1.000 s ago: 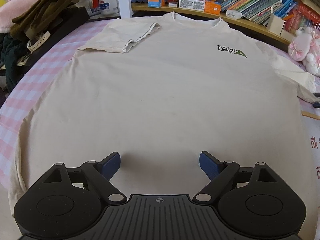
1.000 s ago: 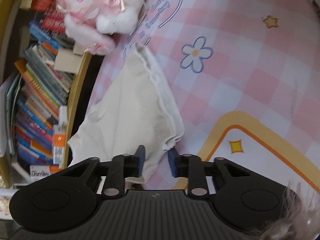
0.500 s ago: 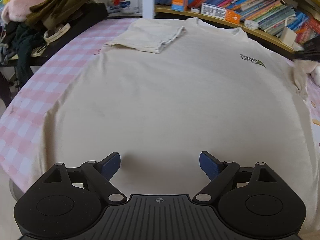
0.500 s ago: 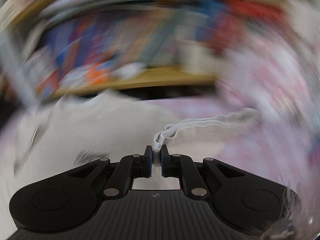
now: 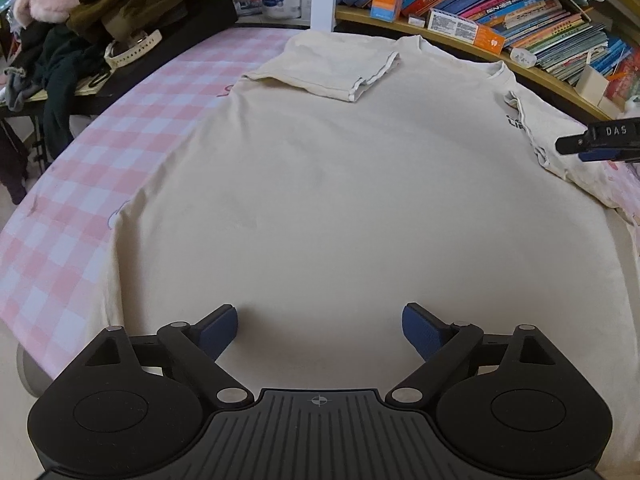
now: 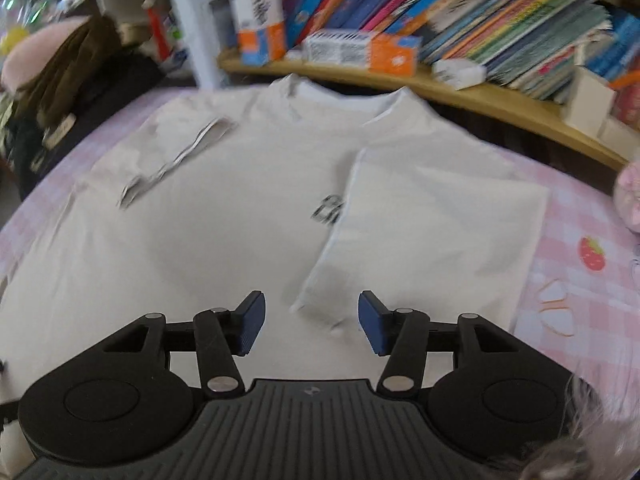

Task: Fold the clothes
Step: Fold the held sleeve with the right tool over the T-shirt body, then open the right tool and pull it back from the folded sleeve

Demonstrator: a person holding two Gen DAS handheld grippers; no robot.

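The cream T-shirt (image 5: 320, 184) lies flat on the pink checked bed cover (image 5: 100, 184), collar toward the far edge by the bookshelf (image 5: 520, 20), both sleeves turned in over the chest. The left gripper (image 5: 320, 326) hangs spread and empty over the hem. The right gripper (image 6: 310, 322), jaws apart, hovers at the right sleeve (image 6: 432, 220) cuff. A careless sideways brush there could snag the cuff and flip that loose sleeve back out.

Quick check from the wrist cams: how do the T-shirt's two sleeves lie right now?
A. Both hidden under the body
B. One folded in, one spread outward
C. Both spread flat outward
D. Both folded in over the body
D: the left sleeve and the right sleeve both lie folded in on the cream T-shirt, the right one covering part of the chest logo.
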